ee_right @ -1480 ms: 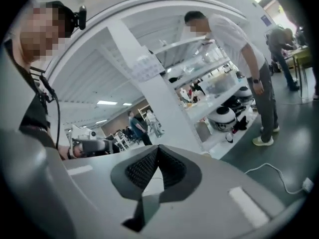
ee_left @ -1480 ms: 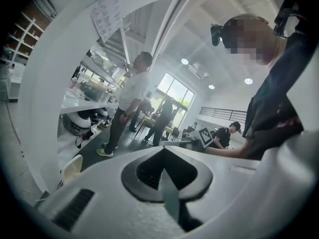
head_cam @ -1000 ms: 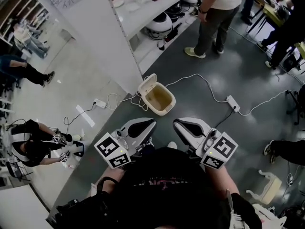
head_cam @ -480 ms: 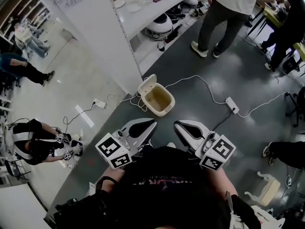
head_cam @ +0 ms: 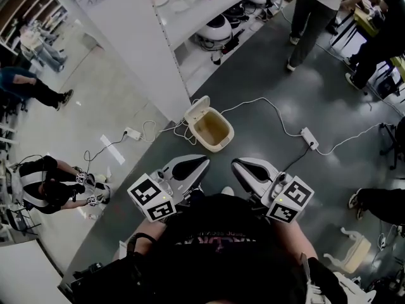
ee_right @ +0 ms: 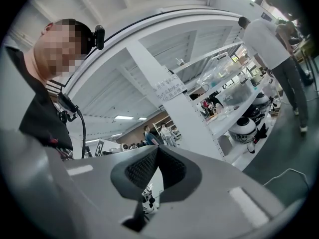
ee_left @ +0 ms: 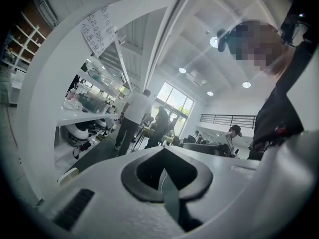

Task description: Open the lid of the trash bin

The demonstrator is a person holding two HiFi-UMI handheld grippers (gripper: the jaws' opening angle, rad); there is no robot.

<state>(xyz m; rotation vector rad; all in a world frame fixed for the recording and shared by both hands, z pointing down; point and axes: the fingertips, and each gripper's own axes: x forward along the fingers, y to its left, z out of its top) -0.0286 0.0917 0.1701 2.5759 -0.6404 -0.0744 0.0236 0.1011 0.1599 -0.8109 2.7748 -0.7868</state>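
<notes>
A small cream trash bin (head_cam: pixel 212 132) stands on the grey floor ahead of me, its lid (head_cam: pixel 197 110) tipped up at the bin's far-left side and its inside showing. My left gripper (head_cam: pixel 202 161) and right gripper (head_cam: pixel 235 164) are held side by side close to my body, well short of the bin and not touching it. Both point level. In the left gripper view the left gripper's (ee_left: pixel 164 152) jaws meet with nothing between them. The right gripper's (ee_right: pixel 156 149) jaws are likewise shut on nothing. The bin does not show clearly in either gripper view.
A white shelf unit (head_cam: pixel 152 49) with round white appliances (head_cam: pixel 214 30) rises behind the bin. White cables and power strips (head_cam: pixel 309 137) trail over the floor to the right and left (head_cam: pixel 132 133). People stand at the top right (head_cam: pixel 313 11), and one crouches at the left (head_cam: pixel 47 185).
Both grippers stay almost where they were. The person standing at the top right has walked further away. The bin and its raised lid have not moved.
</notes>
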